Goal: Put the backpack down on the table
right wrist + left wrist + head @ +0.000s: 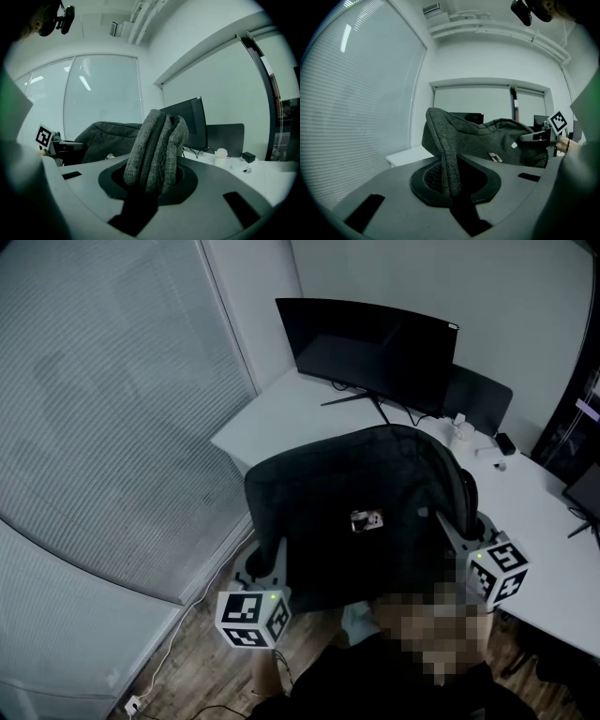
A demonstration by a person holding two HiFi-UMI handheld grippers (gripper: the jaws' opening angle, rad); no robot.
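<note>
Fingers point(432, 179) of the left gripper point(451, 183) were pinched narrow on a thin edge fold of the grey backpack point(328, 540), the cloth standing upright between them; in the head view that gripper, with its marker cube point(253, 617), sat at the backpack's lower left corner, over the wooden floor point(187, 662) and near the window blinds point(94, 409); the backpack hung spread between both grippers, its far side overlapping the near edge of the white worktop point(281, 418); whether its underside touched the worktop could not be told; a small label point(367, 519) showed on its upward face; behind it on the worktop stood a dark curved monitor point(375, 352), with cables point(412, 418) trailing from its stand; the right gripper point(154, 180) had its fingers set wider, clamped on a thick bunched wad of the same grey cloth with a dark strip folded inside; it gripped the backpack's right side, above the worktop's long right run, where a few small items point(464, 432) lay near the wall.
</note>
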